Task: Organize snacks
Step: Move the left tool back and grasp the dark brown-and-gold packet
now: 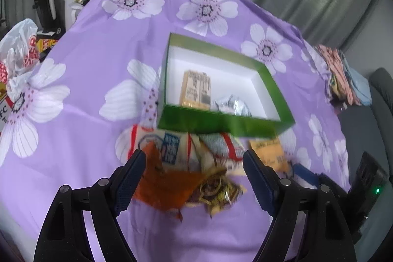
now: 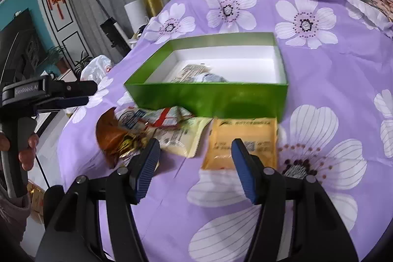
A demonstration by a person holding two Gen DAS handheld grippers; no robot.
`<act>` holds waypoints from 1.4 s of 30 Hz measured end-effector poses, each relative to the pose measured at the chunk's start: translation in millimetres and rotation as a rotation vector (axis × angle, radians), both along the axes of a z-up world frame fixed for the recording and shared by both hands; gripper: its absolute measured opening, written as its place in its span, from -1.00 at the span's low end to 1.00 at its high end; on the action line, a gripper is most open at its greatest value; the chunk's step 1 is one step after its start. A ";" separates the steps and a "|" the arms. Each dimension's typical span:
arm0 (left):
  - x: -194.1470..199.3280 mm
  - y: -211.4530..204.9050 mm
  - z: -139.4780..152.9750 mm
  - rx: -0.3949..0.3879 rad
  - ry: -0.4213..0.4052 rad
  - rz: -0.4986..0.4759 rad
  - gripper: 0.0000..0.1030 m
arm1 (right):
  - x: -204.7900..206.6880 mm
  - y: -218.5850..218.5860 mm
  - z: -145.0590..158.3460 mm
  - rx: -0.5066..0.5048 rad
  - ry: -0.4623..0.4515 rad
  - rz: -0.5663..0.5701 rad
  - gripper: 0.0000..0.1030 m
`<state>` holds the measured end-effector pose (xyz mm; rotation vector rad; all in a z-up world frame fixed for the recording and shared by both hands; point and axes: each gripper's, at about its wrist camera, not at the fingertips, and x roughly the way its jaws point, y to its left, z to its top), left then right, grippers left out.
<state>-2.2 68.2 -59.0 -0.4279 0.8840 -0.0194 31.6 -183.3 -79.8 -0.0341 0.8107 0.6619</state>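
Observation:
A green box (image 1: 221, 123) with a white inside stands on the purple flowered cloth; it also shows in the right wrist view (image 2: 211, 100). A tan packet (image 1: 196, 87) and a silver packet (image 1: 232, 104) lie in it. Loose snacks lie in front of the box: an orange-brown packet (image 1: 169, 186), a red-and-white packet (image 1: 167, 146) and a yellow packet (image 2: 242, 139). My left gripper (image 1: 194, 178) is open just above the orange-brown packet. My right gripper (image 2: 195, 163) is open and empty above the cloth, near the yellow packet's left edge.
A white plastic bag (image 1: 18, 48) sits at the cloth's left edge. Folded patterned fabrics (image 1: 341, 75) lie at the right edge. The left gripper's body (image 2: 46, 92) and the hand holding it show at the left of the right wrist view. Curtains hang behind.

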 end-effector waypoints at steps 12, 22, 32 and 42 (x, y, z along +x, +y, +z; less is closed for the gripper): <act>-32.7 -23.2 -24.0 -0.065 0.002 -0.088 0.57 | -35.9 12.7 -13.8 -0.018 0.029 0.066 0.21; -38.8 -39.3 -43.0 -0.110 0.022 -0.131 0.57 | -55.6 28.1 -25.7 -0.010 0.033 0.149 0.24; -31.5 -44.2 -57.7 -0.196 0.028 -0.120 0.57 | -52.5 39.9 -43.3 0.008 0.073 0.177 0.31; -9.0 -43.7 -63.3 -0.144 0.020 -0.091 0.57 | -29.8 55.8 -45.0 0.040 0.083 0.174 0.41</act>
